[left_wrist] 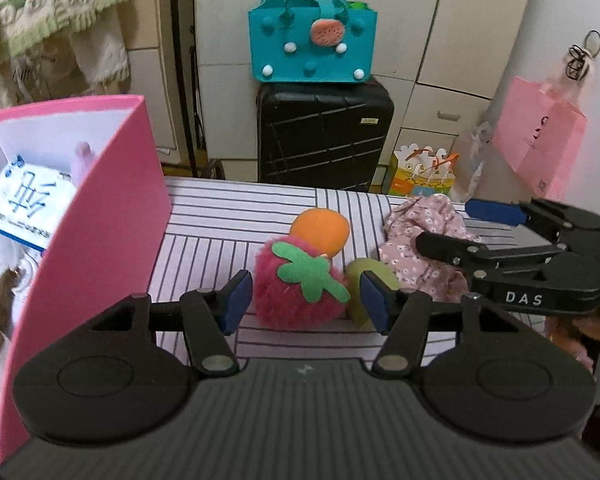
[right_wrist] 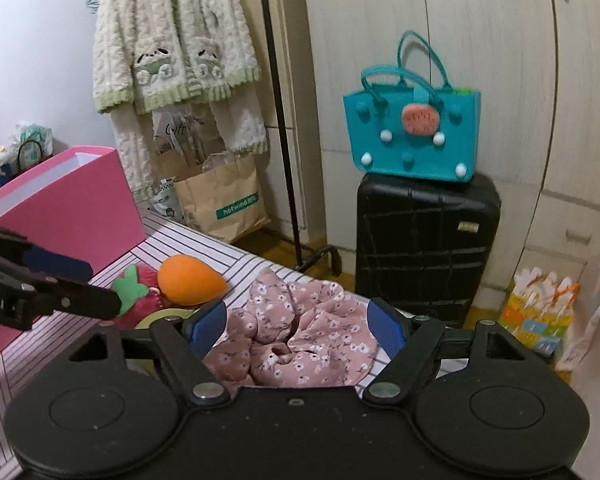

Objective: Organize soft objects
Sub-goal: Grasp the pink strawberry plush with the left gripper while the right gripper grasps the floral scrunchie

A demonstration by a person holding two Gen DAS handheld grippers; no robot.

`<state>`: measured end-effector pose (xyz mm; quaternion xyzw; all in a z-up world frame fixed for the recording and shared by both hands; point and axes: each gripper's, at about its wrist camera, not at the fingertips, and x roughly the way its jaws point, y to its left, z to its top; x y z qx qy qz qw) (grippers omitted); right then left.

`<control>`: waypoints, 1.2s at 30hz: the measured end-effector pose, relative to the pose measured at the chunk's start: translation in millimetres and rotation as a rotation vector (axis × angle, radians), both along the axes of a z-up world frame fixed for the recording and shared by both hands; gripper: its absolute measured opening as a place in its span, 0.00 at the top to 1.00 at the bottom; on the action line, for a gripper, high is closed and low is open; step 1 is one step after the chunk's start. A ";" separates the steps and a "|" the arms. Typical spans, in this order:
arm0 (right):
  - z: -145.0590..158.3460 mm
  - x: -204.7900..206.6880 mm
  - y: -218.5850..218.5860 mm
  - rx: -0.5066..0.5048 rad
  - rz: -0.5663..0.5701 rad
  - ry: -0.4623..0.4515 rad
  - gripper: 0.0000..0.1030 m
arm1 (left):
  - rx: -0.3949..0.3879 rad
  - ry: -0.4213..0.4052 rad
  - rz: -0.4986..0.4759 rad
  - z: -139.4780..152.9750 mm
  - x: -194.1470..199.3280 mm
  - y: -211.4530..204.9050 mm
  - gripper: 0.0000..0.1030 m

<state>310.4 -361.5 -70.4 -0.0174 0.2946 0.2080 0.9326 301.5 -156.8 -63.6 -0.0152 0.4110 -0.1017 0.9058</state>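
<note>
Strawberry plush point(left_wrist: 300, 284) sits between the spread left hand-held gripper point(left_wrist: 306, 300); right hand-held gripper point(right_wrist: 296, 324) spread over floral cloth point(right_wrist: 300, 340).

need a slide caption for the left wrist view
Open left claw lines up on the plush strawberry on the striped bedsheet, pink box at left, right claw over floral cloth.

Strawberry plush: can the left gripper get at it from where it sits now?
Probably yes. The left gripper is open, with the strawberry plush right between its fingers and nothing in front. The orange ball behind and the green piece beside it sit close, so they could get nudged.
</note>
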 end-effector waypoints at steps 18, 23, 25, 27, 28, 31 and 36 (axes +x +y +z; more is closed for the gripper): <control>-27.7 4.2 15.3 -0.087 0.044 0.038 0.46 | -0.049 0.006 0.081 -19.9 14.5 8.0 0.44; -25.1 -2.5 17.0 -0.075 0.073 0.022 0.78 | -0.087 0.030 0.088 -25.5 15.2 17.0 0.47; -25.0 -6.0 19.3 -0.065 0.089 0.020 0.78 | -0.096 0.033 0.088 -27.4 15.3 18.7 0.47; -24.8 -9.1 23.0 -0.067 0.096 0.016 0.79 | -0.092 0.031 0.093 -29.2 16.5 19.9 0.47; -25.0 -9.9 24.2 -0.069 0.101 0.014 0.79 | -0.090 0.030 0.094 -30.0 16.7 20.3 0.48; -24.5 -11.0 27.9 -0.062 0.115 0.015 0.79 | -0.092 0.033 0.085 -31.4 16.7 21.5 0.53; -23.8 -12.0 32.6 -0.066 0.132 0.015 0.79 | -0.081 0.028 0.060 -30.6 13.2 19.6 0.57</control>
